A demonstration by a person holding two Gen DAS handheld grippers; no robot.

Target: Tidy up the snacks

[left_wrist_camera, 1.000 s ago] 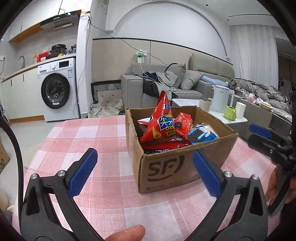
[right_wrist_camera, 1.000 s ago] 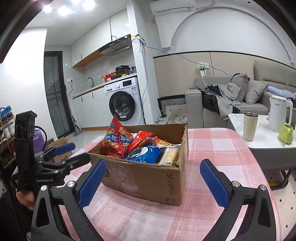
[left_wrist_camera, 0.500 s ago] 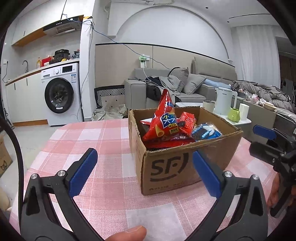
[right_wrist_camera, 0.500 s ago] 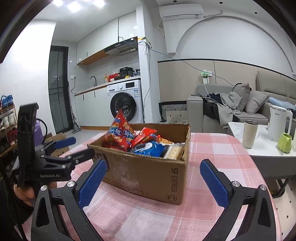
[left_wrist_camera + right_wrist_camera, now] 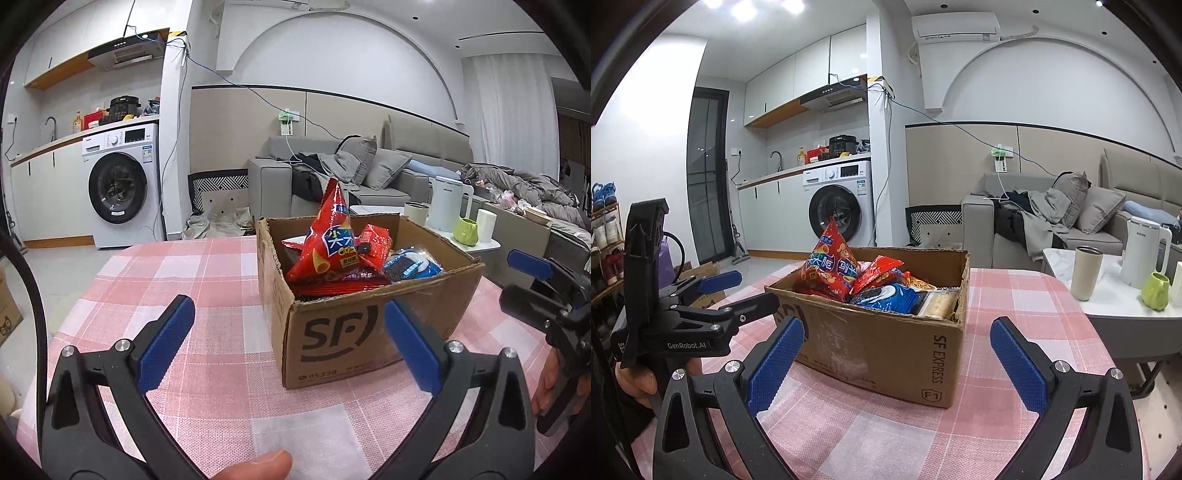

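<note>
One cardboard box [image 5: 364, 317] of snack bags ahead of both pairs of fingers [image 5: 168, 345], [image 5: 1015, 363], spread apart, holding nothing.

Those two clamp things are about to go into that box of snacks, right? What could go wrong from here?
The tall red bag stands propped on end above the box rim; a careless nudge could tip it out. The packs lie crammed together, so pulling one may drag a neighbour like the blue pack along. Both the left gripper and right gripper are open and point at the same box, so they could bump each other.
</note>
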